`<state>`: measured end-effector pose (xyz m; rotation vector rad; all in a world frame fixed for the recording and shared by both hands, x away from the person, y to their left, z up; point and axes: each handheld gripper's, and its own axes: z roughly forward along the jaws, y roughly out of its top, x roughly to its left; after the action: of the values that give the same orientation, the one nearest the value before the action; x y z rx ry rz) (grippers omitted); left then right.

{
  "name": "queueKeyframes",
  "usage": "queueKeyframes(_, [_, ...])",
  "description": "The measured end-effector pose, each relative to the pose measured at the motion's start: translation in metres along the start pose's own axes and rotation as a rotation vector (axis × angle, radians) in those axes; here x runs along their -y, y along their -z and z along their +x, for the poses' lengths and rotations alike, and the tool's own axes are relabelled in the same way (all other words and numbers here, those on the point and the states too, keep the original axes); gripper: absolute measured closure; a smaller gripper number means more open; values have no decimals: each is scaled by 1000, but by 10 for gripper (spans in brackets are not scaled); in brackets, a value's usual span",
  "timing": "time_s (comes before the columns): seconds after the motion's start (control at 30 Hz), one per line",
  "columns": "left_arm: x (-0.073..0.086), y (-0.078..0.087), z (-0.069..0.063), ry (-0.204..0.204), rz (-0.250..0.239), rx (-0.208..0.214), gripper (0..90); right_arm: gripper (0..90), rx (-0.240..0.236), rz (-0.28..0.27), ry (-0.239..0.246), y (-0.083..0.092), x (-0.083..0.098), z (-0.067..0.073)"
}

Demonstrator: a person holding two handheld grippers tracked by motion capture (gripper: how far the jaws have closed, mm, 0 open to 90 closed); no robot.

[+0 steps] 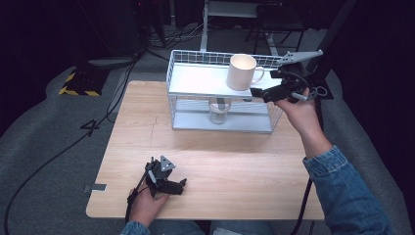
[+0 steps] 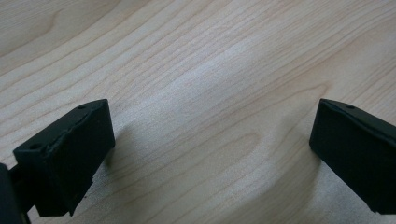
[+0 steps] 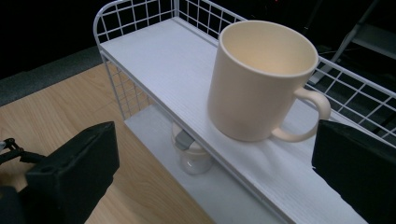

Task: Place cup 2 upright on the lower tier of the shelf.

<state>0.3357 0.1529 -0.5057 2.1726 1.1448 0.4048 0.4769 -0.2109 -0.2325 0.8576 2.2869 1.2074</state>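
On the rack's (image 1: 172,93) top shelf, toward the surface's (image 1: 235,161) far right corner, stands the cream mug (image 1: 241,72). Beside it, the right claw (image 1: 266,93) hangs spread and empty. Judging so, the next move is closing around the mug. At the near edge, the left claw (image 1: 180,185) rests spread.

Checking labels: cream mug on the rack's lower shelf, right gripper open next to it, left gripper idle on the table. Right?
Not quite. The mug stands on the top shelf of the rack, as the right gripper view shows; a small jar sits on the lower one. The right gripper is open beside the mug, and the left gripper is idle on the table.
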Motion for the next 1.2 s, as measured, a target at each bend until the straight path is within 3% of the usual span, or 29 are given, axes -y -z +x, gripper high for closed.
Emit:
queueKeyframes(0.2, [0,0,0,0,-2,0,5,11,2,-7,7,16,15,4])
queueKeyframes(0.47, [-1,-1,-1,10,1,-3,4,19,7,-4,1,36,49,10])
queueKeyframes(0.97, [-1,-1,-1,5,2,-6,4,34,27,34,-42,48,109,18])
queueKeyframes(1.2, [-1,-1,-1,5,1,-6,4,64,25,60,-75,46,149,25])
